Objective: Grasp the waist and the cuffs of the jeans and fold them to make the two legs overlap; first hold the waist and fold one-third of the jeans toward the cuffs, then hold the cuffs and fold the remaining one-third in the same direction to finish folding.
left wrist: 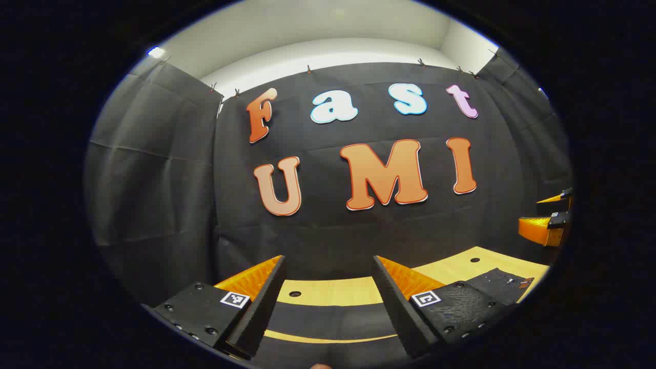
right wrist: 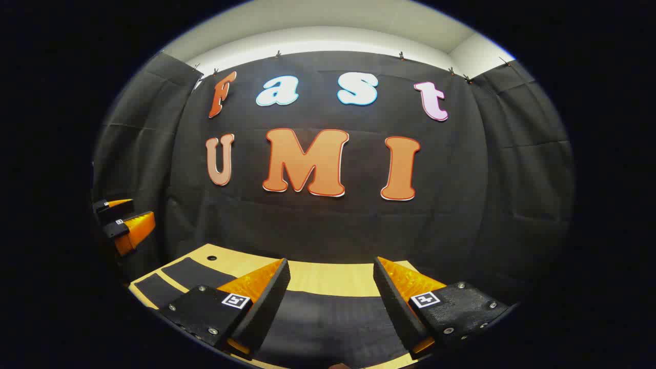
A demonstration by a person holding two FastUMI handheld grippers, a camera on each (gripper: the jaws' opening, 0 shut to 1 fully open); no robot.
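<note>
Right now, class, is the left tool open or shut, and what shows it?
Open. In the left gripper view, the left tool has its two fingers set wide apart, with bare table and dark jeans between them.

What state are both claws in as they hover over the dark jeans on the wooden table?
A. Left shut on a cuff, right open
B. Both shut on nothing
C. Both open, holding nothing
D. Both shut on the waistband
C: the left claw and the right claw each show a wide gap between the fingers, with the dark denim jeans lying flat on the light wooden table.
</note>
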